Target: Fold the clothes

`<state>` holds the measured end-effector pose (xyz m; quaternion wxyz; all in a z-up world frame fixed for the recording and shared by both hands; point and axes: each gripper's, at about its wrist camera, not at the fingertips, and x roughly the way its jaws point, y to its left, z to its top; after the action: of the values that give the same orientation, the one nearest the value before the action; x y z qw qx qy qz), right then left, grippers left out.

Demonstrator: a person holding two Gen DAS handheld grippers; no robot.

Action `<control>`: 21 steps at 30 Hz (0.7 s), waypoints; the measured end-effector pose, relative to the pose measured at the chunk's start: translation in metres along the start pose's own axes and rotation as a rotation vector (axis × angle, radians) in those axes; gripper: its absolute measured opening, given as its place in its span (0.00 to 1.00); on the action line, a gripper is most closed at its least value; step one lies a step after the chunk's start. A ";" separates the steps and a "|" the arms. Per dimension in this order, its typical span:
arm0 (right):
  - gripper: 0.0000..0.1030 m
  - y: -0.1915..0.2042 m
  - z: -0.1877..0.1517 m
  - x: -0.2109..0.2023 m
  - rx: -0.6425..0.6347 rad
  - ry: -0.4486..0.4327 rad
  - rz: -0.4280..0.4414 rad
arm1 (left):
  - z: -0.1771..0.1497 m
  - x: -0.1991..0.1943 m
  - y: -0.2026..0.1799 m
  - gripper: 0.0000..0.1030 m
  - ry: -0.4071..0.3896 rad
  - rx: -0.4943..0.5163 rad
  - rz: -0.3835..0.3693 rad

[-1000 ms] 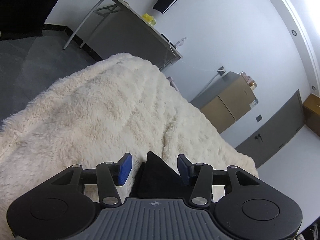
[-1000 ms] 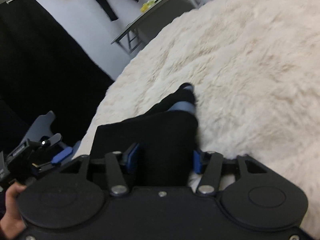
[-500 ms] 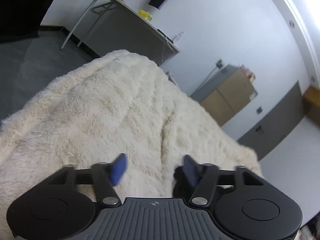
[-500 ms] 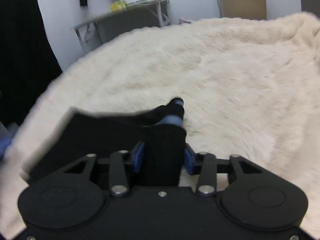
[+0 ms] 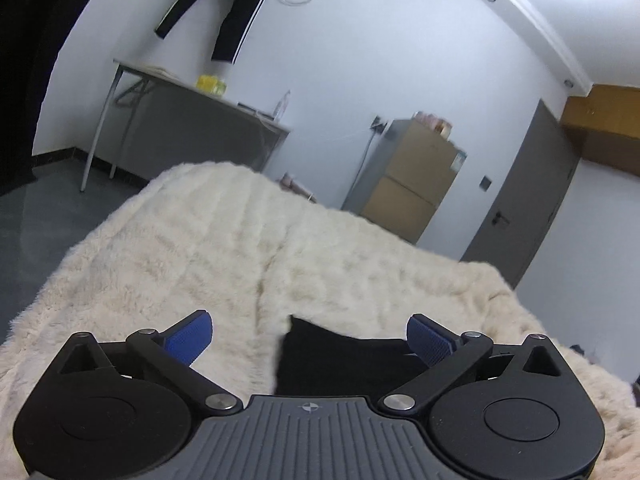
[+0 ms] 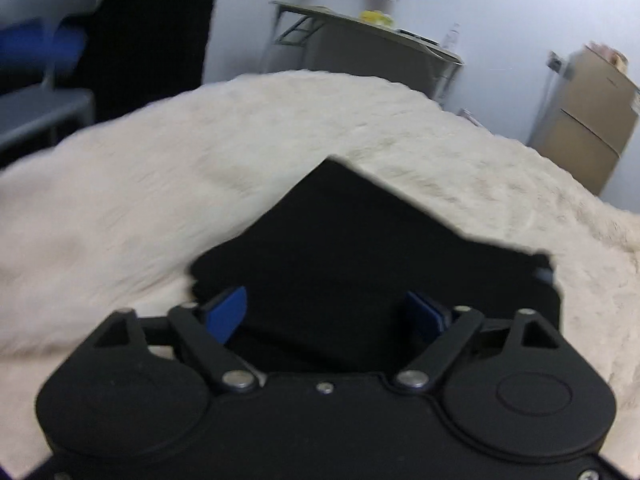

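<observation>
A folded black garment (image 6: 360, 240) lies flat on the cream fluffy blanket (image 6: 140, 184), with a bit of blue trim at its right corner. My right gripper (image 6: 332, 314) hovers just above its near edge, jaws opening, blue pads apart and not pressing the cloth. In the left wrist view one corner of the black garment (image 5: 340, 356) shows low between the fingers. My left gripper (image 5: 310, 338) is opening wide above the blanket (image 5: 240, 248); its pads touch nothing.
A grey folding table (image 5: 188, 120) with a yellow item and a bottle stands against the white wall. Dark clothes (image 5: 232, 12) hang above it. A brown cabinet (image 5: 412, 184) and a grey door (image 5: 524, 200) are to the right. Grey floor (image 5: 52, 208) lies left of the blanket.
Both grippers let go of the black garment, opened and drew back and up. The right wrist rolled level; the garment now lies flat and folded in front of it.
</observation>
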<state>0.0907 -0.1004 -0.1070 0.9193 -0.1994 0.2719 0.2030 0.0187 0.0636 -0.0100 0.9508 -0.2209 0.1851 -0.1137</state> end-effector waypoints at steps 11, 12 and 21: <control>1.00 -0.073 -0.016 -0.162 0.461 0.030 -0.345 | -0.034 -0.017 -0.067 1.00 0.171 0.060 0.034; 1.00 -0.075 -0.020 -0.170 0.474 0.078 -0.363 | -0.040 -0.012 -0.070 1.00 0.218 0.105 0.048; 1.00 -0.069 -0.035 -0.196 0.546 0.203 -0.327 | -0.058 -0.009 -0.077 1.00 0.372 0.218 0.123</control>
<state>-0.0413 -0.2266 -0.0026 0.9274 -0.0057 0.3709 -0.0483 -0.0236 -0.0231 -0.0204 0.9238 -0.0803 0.3567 -0.1138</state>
